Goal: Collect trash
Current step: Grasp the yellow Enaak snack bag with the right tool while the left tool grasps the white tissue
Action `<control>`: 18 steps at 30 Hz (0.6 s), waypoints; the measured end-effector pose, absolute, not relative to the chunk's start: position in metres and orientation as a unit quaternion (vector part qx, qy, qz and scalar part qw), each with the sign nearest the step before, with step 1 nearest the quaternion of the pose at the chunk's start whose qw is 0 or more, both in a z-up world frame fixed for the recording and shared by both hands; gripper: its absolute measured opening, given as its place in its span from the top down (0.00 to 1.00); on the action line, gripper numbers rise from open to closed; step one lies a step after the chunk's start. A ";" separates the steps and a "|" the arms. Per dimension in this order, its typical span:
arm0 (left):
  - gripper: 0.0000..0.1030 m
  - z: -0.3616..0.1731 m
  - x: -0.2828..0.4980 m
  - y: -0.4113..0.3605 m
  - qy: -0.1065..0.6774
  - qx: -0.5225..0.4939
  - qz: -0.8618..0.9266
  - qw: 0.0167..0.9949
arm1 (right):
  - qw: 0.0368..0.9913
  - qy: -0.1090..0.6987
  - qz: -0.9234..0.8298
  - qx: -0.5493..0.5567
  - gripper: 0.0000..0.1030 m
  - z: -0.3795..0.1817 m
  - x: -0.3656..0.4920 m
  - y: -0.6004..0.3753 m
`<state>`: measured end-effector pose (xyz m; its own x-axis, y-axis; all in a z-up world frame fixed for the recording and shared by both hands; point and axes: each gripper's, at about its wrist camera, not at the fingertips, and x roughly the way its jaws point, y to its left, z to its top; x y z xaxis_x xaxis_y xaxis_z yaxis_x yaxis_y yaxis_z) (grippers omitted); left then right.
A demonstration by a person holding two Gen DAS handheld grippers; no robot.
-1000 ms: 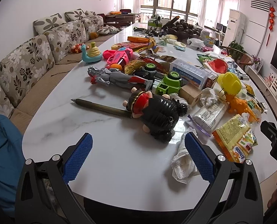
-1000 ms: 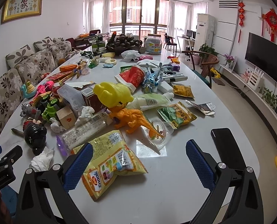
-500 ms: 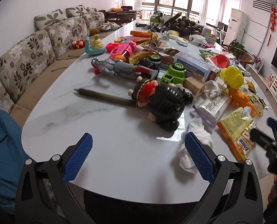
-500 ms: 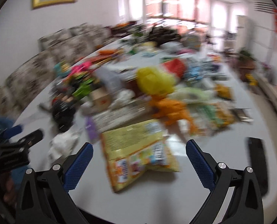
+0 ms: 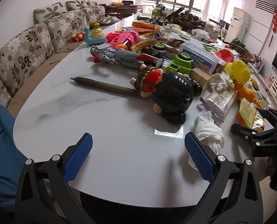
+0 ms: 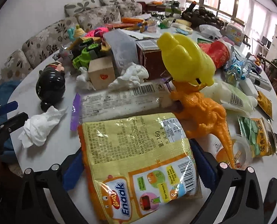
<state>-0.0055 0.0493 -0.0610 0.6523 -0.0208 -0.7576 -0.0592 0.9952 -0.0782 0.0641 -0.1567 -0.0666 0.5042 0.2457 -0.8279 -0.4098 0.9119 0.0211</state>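
Observation:
A yellow Enaak snack bag (image 6: 138,158) lies on the white marble table (image 5: 104,130), reaching in between the blue pads of my right gripper (image 6: 136,156). That gripper is open and straddles the bag. In the left wrist view the right gripper (image 5: 254,123) stands over the same bag (image 5: 250,115) at the table's right edge. A crumpled white tissue (image 5: 209,128) lies just ahead of my left gripper's right pad (image 5: 200,158). My left gripper (image 5: 138,158) is open and holds nothing. A clear barcoded wrapper (image 6: 119,100) and a second tissue (image 6: 131,76) lie beyond the bag.
Toys crowd the table: a black-haired doll (image 5: 170,93), an orange dinosaur (image 6: 203,115), a yellow plastic toy (image 6: 185,57), a green truck (image 5: 179,65) and a long dark pen (image 5: 104,85). A floral sofa (image 5: 26,52) runs along the left. A black phone (image 6: 271,192) lies near the right edge.
My right gripper swung left and dropped low over the snack bag, which now sits between its fingers. The left gripper edged forward, so the tissue is nearer its right pad.

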 end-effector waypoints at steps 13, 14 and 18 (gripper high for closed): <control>0.06 -0.056 -0.049 -0.036 0.338 0.048 -0.110 0.934 | 0.895 0.398 0.196 -0.036 0.60 -0.039 0.007 -0.196; 0.06 -0.056 -0.051 -0.044 0.329 0.051 -0.115 0.936 | 0.902 0.383 0.196 -0.025 0.60 -0.032 -0.001 -0.205; 0.06 -0.058 -0.035 -0.068 0.335 0.069 -0.089 0.936 | 0.914 0.360 0.186 -0.004 0.60 -0.018 -0.020 -0.227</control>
<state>-0.0346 -0.0681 -0.0584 0.7604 -0.1202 -0.6383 0.2128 0.9746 0.0699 -0.0203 -0.2270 -0.0179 0.6712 0.3374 -0.6601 -0.3435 0.9306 0.1265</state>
